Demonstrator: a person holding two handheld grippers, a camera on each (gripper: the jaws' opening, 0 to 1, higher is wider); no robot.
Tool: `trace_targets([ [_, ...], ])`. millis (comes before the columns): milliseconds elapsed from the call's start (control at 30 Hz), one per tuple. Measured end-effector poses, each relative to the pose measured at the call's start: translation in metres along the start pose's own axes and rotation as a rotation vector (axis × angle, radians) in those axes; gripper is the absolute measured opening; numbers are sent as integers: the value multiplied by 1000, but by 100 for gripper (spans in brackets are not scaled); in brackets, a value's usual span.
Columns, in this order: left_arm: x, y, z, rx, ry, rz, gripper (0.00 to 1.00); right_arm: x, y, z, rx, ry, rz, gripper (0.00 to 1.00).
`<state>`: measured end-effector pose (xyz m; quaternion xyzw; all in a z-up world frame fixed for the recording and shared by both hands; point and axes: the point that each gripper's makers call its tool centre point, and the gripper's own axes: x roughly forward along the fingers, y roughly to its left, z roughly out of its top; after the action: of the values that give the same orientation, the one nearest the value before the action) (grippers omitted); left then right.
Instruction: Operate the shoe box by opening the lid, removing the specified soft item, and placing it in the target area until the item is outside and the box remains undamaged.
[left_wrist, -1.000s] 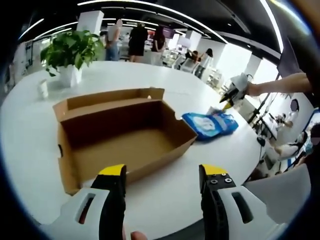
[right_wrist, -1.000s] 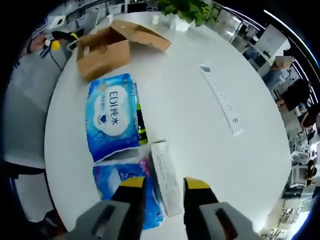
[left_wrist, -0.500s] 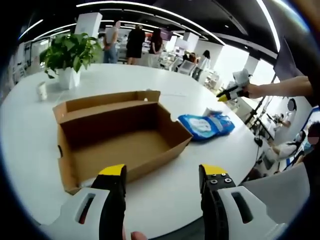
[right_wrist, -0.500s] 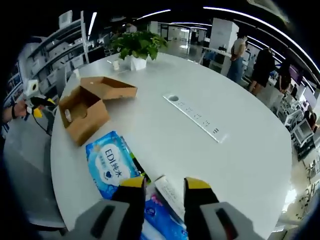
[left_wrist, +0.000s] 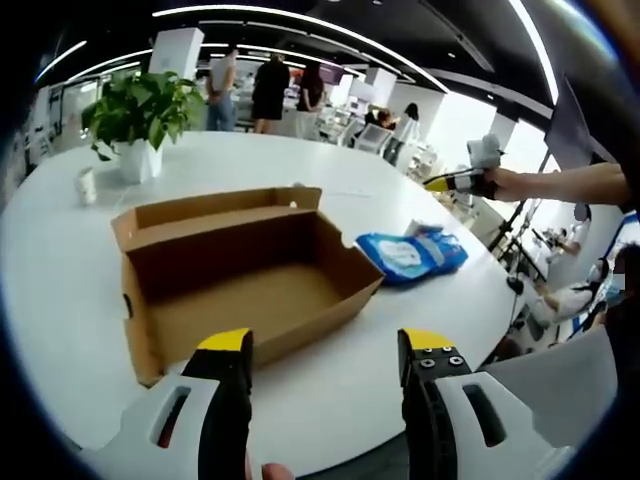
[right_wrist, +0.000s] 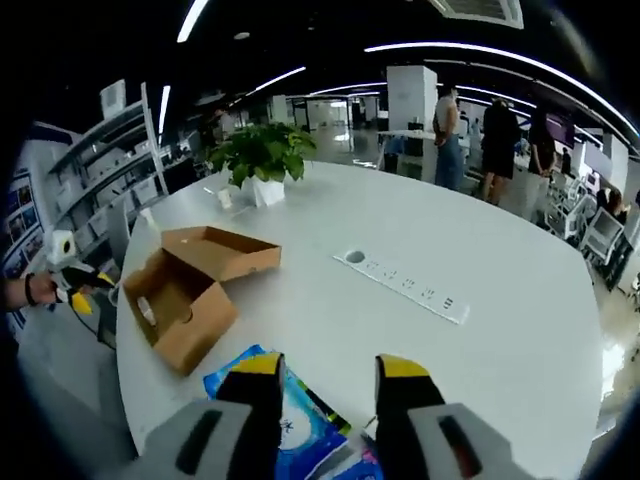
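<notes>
We have a broad white table (left_wrist: 60, 300) under both hands, and on it the shoe box (left_wrist: 240, 290) sits with its lid (left_wrist: 215, 205) already folded back and lying open behind the body; in the left gripper view the brown floor of the box looks bare, so we judge that the opening and the emptying are done. The soft item, a blue wipes pack (left_wrist: 415, 252), lies flat on the table just beside the box's right end, outside it, with what seems to be a second blue pack tucked against its far side. In the right gripper view we see the same pack (right_wrist: 290, 425) close below our jaws, and the box (right_wrist: 185, 300) farther off with no crease or tear that we can make out. So we take the step in hand to be the last one, the release and withdrawal after placing. Our left gripper (left_wrist: 325, 350) hovers in front of the box's near wall with its jaws apart and nothing between them; our right gripper (right_wrist: 328, 372) is lifted above the table and levelled toward the room, its jaws likewise apart and empty. A potted plant (left_wrist: 135, 110) and a small white cup (left_wrist: 88, 185) stand well beyond the box, and a long white power strip (right_wrist: 405, 288) lies mid-table. What remains calls for little, we think: check the pack rests in the target area, and keep both hands off the cardboard.
</notes>
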<state>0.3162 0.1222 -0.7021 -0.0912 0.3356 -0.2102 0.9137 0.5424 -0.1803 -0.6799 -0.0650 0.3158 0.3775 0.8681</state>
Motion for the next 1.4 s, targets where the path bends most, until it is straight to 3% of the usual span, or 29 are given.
trace_targets([
  [267,-4,4,0,-12,-10,-2,60,11,32,21,29,-79,36,41],
  [500,-3,3,0,-16,-12,-7,60,18,63,23,30,-108,65,43],
  [667,1,2,-1,-16,-9,-23,60,19,86,26,75,-155,95,44],
  [1133,4,6,1,-29,-24,-35,60,28,163,11,-4,-141,210,45],
  [1400,3,5,2,-30,-32,-40,60,30,196,4,-4,-148,245,46],
])
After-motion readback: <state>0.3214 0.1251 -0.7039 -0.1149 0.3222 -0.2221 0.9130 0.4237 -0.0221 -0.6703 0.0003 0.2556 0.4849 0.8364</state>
